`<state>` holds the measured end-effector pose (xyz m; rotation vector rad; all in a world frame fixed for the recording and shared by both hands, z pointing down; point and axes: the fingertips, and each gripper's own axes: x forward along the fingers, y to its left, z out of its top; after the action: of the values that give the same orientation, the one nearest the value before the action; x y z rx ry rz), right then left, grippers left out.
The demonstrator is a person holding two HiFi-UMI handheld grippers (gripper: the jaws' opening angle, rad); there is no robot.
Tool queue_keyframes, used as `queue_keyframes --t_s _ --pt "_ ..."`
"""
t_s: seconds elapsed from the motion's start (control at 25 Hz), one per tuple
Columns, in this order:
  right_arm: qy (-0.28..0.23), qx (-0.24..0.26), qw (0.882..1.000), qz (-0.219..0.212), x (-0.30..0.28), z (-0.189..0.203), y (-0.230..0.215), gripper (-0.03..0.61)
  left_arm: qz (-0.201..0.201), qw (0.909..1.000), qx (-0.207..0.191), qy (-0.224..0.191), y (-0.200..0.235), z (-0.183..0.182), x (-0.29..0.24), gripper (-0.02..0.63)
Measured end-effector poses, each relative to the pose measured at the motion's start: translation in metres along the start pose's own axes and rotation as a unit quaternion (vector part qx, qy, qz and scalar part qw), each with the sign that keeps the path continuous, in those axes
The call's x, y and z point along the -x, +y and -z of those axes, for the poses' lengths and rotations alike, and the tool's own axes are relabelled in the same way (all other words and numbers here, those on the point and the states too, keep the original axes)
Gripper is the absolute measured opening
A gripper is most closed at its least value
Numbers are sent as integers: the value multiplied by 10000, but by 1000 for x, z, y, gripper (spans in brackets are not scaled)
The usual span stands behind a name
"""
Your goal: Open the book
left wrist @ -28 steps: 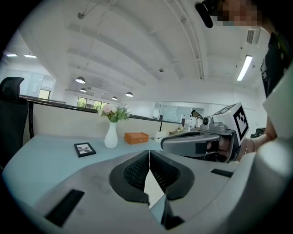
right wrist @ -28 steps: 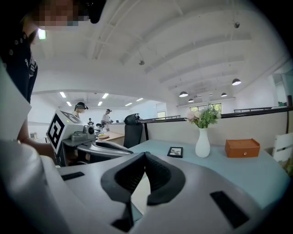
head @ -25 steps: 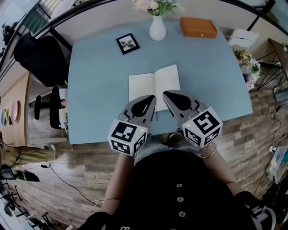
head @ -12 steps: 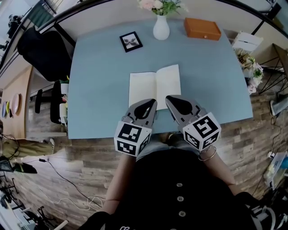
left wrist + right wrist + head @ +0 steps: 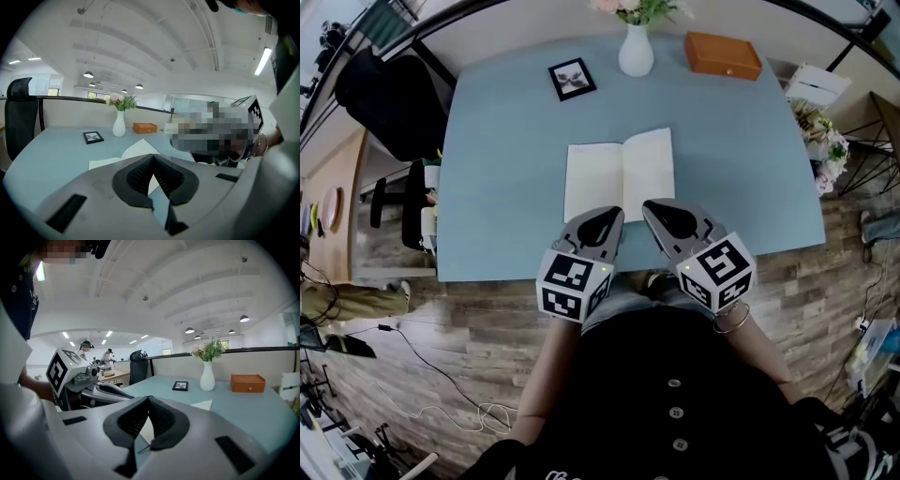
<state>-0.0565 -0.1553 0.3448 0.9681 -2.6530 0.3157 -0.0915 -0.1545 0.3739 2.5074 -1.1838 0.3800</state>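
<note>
One pale blue table takes up most of the space in front of me, with a black office chair standing off its left side. At the near edge a person in a dark buttoned top holds two grippers side by side, both pointing out over the tabletop. The book lies open and flat in the middle of the table, pale pages up, its spine running away from the person. Its near edge sits right at the gripper tips, and I cannot tell whether either tip touches it. The left gripper has its dark pads pressed together at the tips, with nothing between them. The right gripper looks the same: tips meeting, nothing pinched. Along the far edge, well apart from the book, stand an orange box at the right, a white vase holding flowers beside it, and a small black picture frame further left.
</note>
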Motion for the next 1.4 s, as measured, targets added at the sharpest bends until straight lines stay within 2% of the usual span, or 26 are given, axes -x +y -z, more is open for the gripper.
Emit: queue_keyframes --t_s 0.2,0.48,1.4 --pt "24 -38 10000 11 -2 3 -1 2 86 9998 -31 160 -6 4 -5 11" --pt "128 -142 9998 -115 -3 12 1 2 111 9995 152 247 -8 9 -6 11" --pt "93 -249 9996 -138 -5 15 -2 2 95 9996 177 176 -8 7 -4 11"
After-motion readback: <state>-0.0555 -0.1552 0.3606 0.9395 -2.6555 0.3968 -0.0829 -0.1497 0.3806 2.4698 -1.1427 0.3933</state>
